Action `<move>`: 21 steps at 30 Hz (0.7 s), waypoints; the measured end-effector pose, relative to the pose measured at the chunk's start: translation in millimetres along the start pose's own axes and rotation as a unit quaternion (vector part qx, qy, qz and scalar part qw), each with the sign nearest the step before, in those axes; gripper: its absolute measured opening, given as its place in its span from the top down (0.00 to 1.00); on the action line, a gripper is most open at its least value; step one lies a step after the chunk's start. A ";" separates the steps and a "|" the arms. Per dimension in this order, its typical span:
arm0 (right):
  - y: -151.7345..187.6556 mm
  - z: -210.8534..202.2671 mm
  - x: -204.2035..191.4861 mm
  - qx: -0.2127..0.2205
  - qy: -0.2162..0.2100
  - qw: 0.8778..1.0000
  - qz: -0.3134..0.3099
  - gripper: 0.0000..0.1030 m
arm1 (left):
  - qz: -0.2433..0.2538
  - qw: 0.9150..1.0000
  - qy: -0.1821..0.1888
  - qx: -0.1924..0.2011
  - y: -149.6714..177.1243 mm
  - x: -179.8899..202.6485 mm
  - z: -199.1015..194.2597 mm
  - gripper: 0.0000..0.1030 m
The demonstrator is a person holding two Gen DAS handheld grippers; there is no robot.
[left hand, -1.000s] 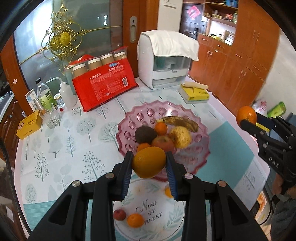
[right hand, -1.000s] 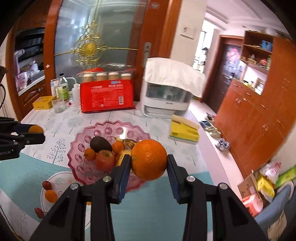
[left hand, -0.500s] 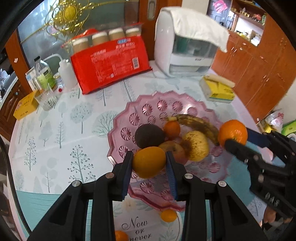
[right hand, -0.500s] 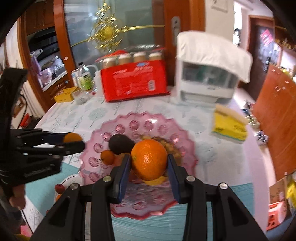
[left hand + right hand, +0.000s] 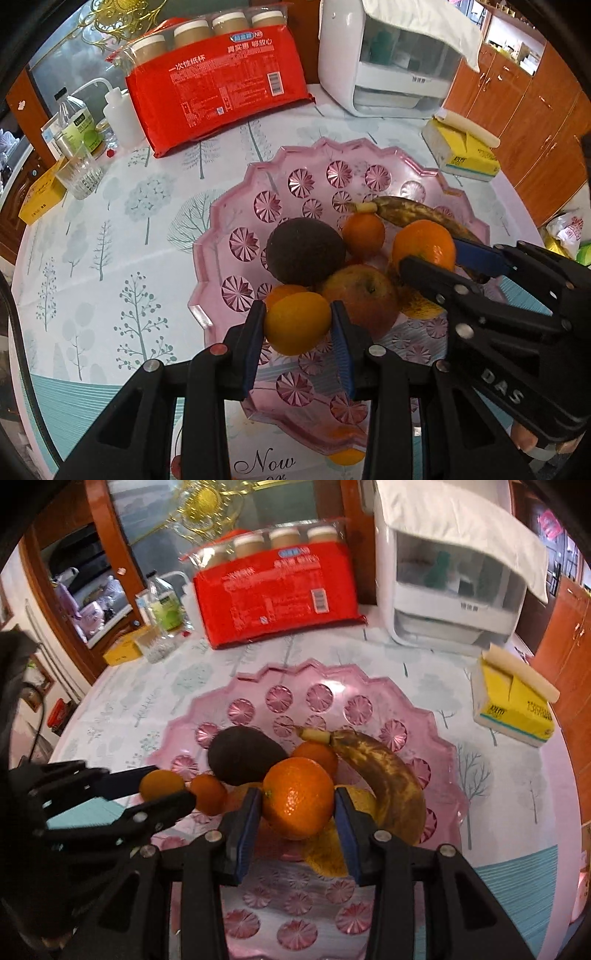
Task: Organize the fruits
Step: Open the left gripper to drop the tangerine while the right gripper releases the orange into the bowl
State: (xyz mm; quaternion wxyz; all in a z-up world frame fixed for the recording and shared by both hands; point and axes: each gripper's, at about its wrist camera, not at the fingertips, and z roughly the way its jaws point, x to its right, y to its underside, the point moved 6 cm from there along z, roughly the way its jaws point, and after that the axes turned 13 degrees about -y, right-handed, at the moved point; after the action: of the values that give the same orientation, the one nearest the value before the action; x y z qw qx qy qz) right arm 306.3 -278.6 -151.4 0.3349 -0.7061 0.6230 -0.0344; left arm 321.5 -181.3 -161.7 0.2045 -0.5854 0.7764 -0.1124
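My left gripper (image 5: 297,325) is shut on a yellow-orange citrus (image 5: 297,322) just above the near part of the pink glass fruit plate (image 5: 236,206). My right gripper (image 5: 298,805) is shut on an orange (image 5: 297,796) over the fruit pile; it shows in the left wrist view (image 5: 428,254) too. In the plate lie a dark avocado (image 5: 304,251), an apple (image 5: 364,295), a small tangerine (image 5: 363,232), a browned banana (image 5: 417,214) and a lemon (image 5: 328,853). The left gripper (image 5: 162,788) appears at the left of the right wrist view.
A white round mat (image 5: 266,461) with small fruits lies under the plate's near edge. A red pack of paper cups (image 5: 218,85), a white appliance (image 5: 388,62), a yellow tissue box (image 5: 461,151), a glass (image 5: 79,173) and bottles (image 5: 75,125) stand behind.
Both grippers have moved forward and down over the pink plate, each still holding its fruit. The right gripper's orange now sits right above the fruit pile.
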 end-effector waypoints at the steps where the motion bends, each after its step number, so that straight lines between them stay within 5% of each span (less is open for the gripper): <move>1: -0.1 3.1 2.5 -0.006 -0.001 1.000 0.006 0.60 | 0.000 1.000 0.000 -0.001 0.2 0.2 0.4 0.67; 4: -4.1 2.9 2.4 0.001 -0.012 1.000 0.009 0.60 | -0.002 1.000 -0.003 -0.006 2.2 -0.1 4.1 0.66; 17: -11.3 -2.6 -9.6 0.007 -0.004 1.000 -0.008 0.59 | -0.022 0.999 -0.019 0.013 6.6 -13.6 -10.0 0.22; 21: -9.7 -7.7 -13.7 0.011 -0.001 1.000 -0.010 0.59 | -0.025 0.999 -0.018 0.012 10.6 -19.5 -17.0 0.21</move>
State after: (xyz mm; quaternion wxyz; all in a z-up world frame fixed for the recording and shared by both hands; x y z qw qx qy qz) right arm 307.9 -269.5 -135.3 0.3428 -0.7086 0.6152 -0.0437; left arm 309.2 -160.7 -147.4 0.2222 -0.6043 0.7562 -0.1164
